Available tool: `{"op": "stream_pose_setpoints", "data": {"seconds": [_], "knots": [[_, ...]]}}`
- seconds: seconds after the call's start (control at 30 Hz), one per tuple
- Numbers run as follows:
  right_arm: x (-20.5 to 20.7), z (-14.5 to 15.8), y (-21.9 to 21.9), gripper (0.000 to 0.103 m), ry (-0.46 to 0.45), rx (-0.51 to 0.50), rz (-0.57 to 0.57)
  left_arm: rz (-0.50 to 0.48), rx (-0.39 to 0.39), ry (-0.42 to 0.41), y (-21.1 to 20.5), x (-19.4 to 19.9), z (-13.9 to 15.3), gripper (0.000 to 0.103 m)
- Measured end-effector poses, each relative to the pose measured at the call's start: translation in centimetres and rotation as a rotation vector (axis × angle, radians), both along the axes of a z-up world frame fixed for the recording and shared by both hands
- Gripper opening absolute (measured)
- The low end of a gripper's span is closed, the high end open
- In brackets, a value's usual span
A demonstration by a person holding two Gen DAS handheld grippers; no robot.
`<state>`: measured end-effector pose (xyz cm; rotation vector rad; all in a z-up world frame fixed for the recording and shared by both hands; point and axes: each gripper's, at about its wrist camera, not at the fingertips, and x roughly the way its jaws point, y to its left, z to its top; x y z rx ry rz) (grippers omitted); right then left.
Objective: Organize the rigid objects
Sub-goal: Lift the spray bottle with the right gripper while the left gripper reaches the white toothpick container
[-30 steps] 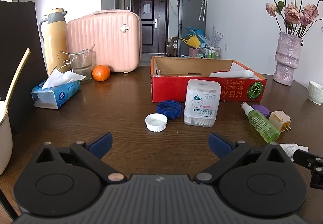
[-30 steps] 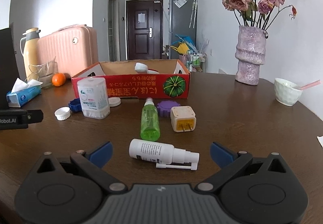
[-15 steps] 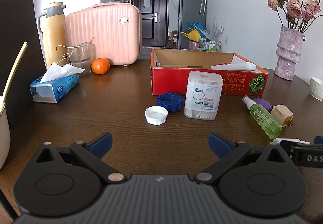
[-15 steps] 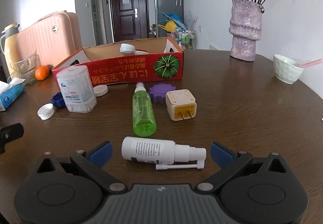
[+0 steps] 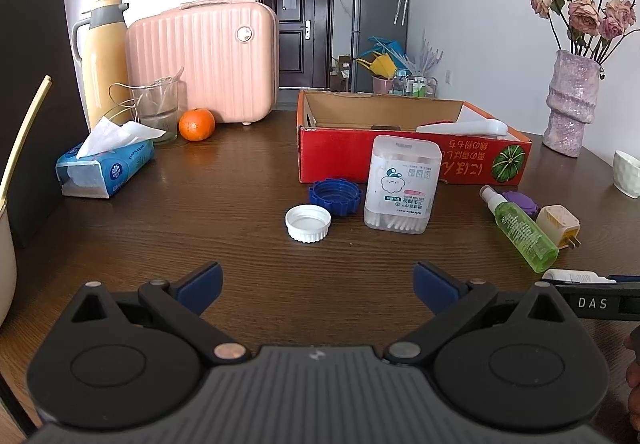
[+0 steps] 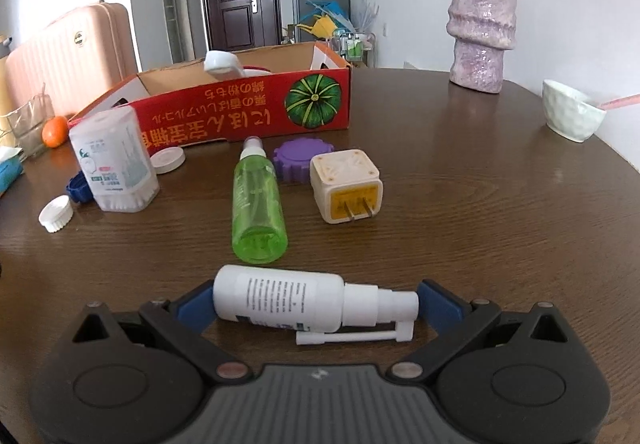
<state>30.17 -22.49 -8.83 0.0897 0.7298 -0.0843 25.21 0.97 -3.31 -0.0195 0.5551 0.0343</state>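
Note:
A white spray bottle (image 6: 280,298) lies on its side on the wooden table, between the spread fingers of my right gripper (image 6: 316,302), which is open. Beyond it lie a green spray bottle (image 6: 258,199), a cream charger plug (image 6: 346,183) and a purple lid (image 6: 298,157). A cotton swab box (image 5: 402,183) stands upright near a blue lid (image 5: 334,195) and a white cap (image 5: 308,223). My left gripper (image 5: 318,282) hovers open and empty, short of the white cap. The red cardboard box (image 5: 400,163) holds a white object.
A tissue pack (image 5: 106,167), an orange (image 5: 196,124), a glass jug (image 5: 158,109), a thermos (image 5: 105,55) and a pink case (image 5: 202,59) stand at the back left. A purple vase (image 6: 480,29) and a white bowl (image 6: 572,115) are at the right.
My right gripper has moved forward and lower, so the white spray bottle now lies between its fingers. The left gripper has barely shifted.

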Motion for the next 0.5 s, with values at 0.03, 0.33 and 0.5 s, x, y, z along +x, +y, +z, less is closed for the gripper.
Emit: {"op": "stream_pose_setpoints", "data": {"seconds": [0.03, 0.33, 0.5], "knots": [[-0.1, 0.0, 0.0, 0.100, -0.005, 0.000, 0.000, 0.001, -0.001, 0.001, 0.0, 0.0, 0.0, 0.103], [-1.5, 0.9, 0.4, 0.098, -0.088, 0.007, 0.045, 0.005, -0.002, 0.005, 0.1, 0.1, -0.1, 0.103], [-2.2, 1.5, 0.7, 0.098, -0.141, 0.006, 0.059, 0.008, 0.000, 0.008, 0.1, 0.1, -0.1, 0.103]]}}
